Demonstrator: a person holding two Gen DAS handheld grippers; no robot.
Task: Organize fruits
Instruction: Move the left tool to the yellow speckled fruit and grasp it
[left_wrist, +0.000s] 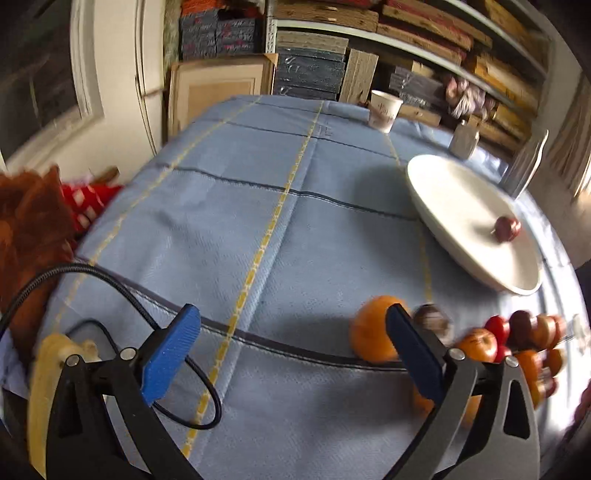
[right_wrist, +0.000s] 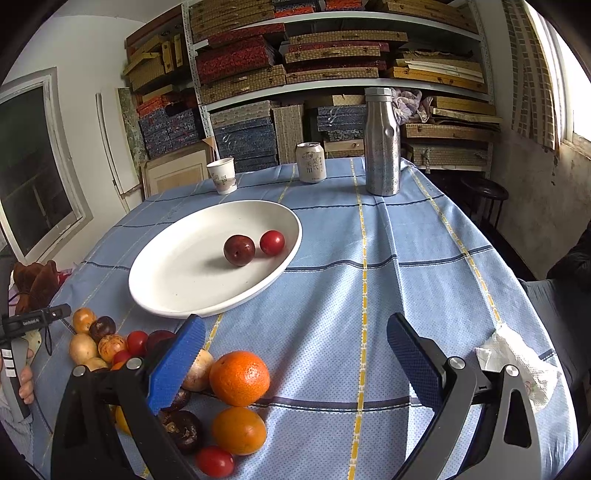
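Observation:
A white plate (right_wrist: 177, 280) on the blue tablecloth holds a dark red plum (right_wrist: 239, 250) and a red cherry tomato (right_wrist: 272, 242). A pile of fruit lies in front of it: two oranges (right_wrist: 239, 377), cherry tomatoes (right_wrist: 214, 461), brown and yellow fruits (right_wrist: 83, 347). My right gripper (right_wrist: 295, 363) is open and empty above the cloth, right of the pile. My left gripper (left_wrist: 293, 349) is open and empty; an orange (left_wrist: 373, 332) sits behind its right finger. The plate also shows in the left wrist view (left_wrist: 454, 206), with one dark fruit (left_wrist: 506, 228) visible on it.
A paper cup (right_wrist: 222, 175), a drink can (right_wrist: 311, 162) and a steel bottle (right_wrist: 382, 142) stand at the table's far edge. A crumpled tissue (right_wrist: 517, 363) lies at the right. A black cable (left_wrist: 140, 314) crosses the cloth. Shelves of boxes stand behind.

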